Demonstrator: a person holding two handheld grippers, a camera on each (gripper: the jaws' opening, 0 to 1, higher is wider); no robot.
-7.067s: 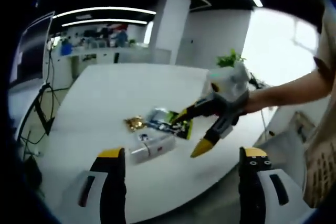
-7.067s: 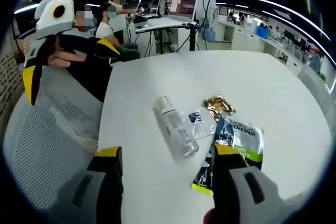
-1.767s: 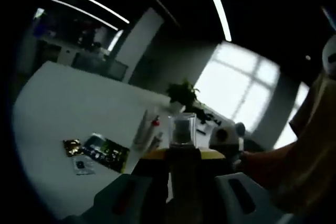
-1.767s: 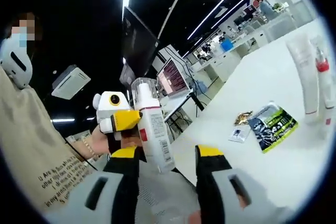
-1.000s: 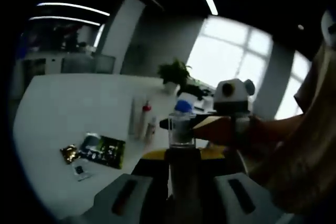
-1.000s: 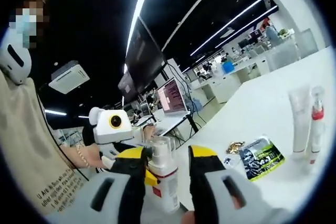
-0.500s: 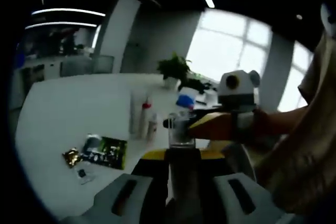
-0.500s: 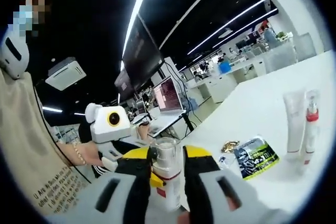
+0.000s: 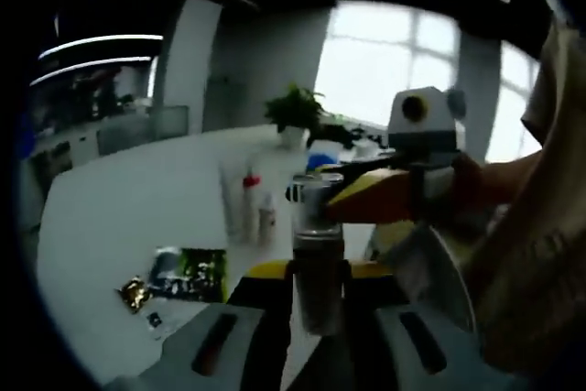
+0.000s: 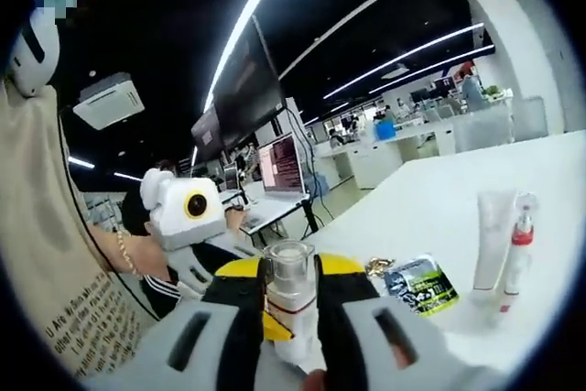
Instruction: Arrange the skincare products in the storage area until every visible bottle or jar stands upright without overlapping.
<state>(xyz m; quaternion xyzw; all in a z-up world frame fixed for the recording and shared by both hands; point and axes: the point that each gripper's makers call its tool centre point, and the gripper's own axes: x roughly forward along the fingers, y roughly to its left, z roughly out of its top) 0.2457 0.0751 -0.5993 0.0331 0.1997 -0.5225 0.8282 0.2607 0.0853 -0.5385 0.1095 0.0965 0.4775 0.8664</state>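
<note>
A clear-capped pump bottle (image 9: 317, 249) is held upright in the air above the table edge, between both grippers. My left gripper (image 9: 316, 274) is shut on its lower body. My right gripper (image 9: 341, 197) comes in from the right and is shut on its clear cap. In the right gripper view that gripper (image 10: 289, 272) clamps the bottle (image 10: 289, 295) just below the cap. On the white table (image 9: 119, 217) a white tube (image 9: 229, 203), a red-capped bottle (image 9: 247, 208) and a small bottle (image 9: 267, 219) stand upright close together.
A green-black sachet (image 9: 188, 272), a gold sachet (image 9: 135, 292) and a small clear sachet (image 9: 156, 320) lie flat on the table, nearer than the standing items. A potted plant (image 9: 295, 112) stands at the table's far end. Desks with monitors (image 10: 282, 167) lie beyond.
My right gripper's jaws have closed onto the bottle's capped top, which my left gripper holds throughout. Both views have shifted slightly with the hands.
</note>
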